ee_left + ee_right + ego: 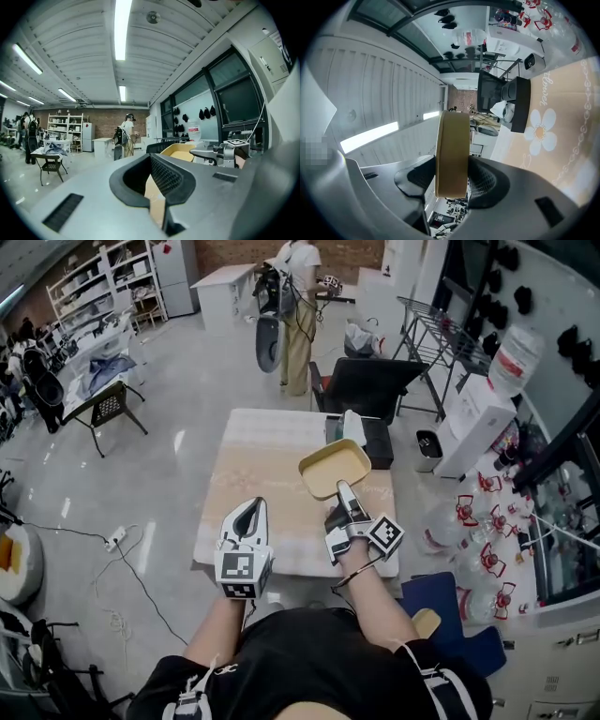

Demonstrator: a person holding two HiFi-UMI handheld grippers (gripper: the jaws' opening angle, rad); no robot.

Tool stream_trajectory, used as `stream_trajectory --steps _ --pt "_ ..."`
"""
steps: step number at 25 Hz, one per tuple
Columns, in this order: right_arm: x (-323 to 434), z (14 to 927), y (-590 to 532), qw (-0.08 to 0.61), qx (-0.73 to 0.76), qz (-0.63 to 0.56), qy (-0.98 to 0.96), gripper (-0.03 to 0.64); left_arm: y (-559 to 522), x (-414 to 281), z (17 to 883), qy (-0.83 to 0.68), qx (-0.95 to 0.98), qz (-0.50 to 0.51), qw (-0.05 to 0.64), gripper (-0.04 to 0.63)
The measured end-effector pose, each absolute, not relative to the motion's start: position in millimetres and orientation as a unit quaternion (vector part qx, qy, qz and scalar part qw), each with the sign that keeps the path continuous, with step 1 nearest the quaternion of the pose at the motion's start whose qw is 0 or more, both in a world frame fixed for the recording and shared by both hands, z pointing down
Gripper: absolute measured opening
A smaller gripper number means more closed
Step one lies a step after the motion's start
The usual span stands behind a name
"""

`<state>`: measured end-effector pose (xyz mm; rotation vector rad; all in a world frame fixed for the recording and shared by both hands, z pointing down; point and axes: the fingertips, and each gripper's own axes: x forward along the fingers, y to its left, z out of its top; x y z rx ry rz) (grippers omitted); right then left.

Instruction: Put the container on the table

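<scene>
One yellow container is clamped in the right tool over one table; left tool closed, empty.

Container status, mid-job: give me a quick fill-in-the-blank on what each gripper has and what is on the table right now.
1. The yellow container is clamped at its rim by the ____ gripper.
2. The left gripper, jaws together, holds ____.
3. The tablecloth carries a white ____ print.
4. The box at the table's far edge is ____ in colour.

Missing words: right; nothing; flower; black.
</scene>
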<state>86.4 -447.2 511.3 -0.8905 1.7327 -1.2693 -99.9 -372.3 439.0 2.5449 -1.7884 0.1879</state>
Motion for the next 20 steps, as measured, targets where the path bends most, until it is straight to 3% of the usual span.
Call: stream_trajectory --steps 20 --pt "55 600 -506 0.336 -0.379 -0.575 0.642 0.232 -407 -120 450 -0.585 0.808 0.065 0.027 0.012"
